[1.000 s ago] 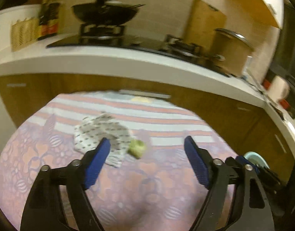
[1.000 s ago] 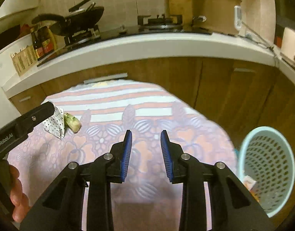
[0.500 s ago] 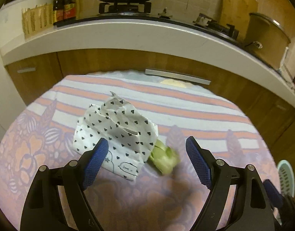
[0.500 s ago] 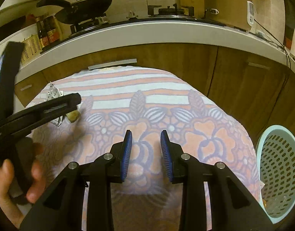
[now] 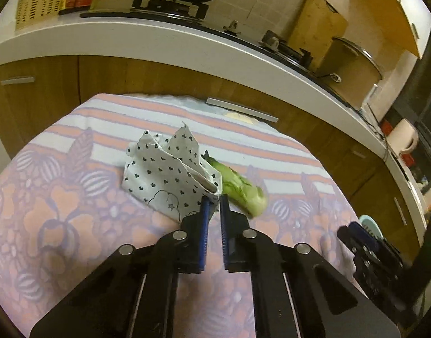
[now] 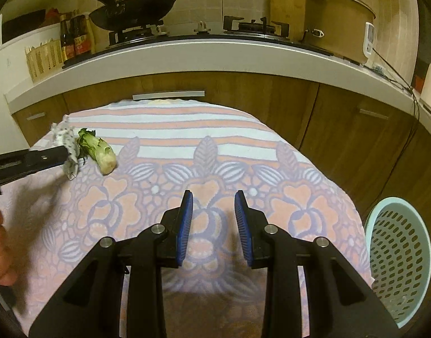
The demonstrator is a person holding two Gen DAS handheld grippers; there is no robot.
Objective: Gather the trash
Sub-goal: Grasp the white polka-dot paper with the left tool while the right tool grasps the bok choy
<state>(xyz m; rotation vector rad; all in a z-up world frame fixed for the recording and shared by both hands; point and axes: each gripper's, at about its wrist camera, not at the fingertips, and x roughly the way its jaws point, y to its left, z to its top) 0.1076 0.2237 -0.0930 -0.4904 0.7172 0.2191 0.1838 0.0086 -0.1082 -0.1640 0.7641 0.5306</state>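
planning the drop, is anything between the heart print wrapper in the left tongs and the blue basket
Nothing visible. The left tongs are shut on the wrapper; the vegetable stub lies just beside it. Open patterned cloth runs to the basket, with only the empty right tongs hovering above.

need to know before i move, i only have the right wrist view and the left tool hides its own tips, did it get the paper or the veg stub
Observer: The left tool has just been closing, and its tips pinch the near corner of the heart-print paper; the vegetable stub lies outside them, just to their right.
Operator: is that paper flat or bunched up
Observer: Bunched. Two creased peaks stand up along its far side.
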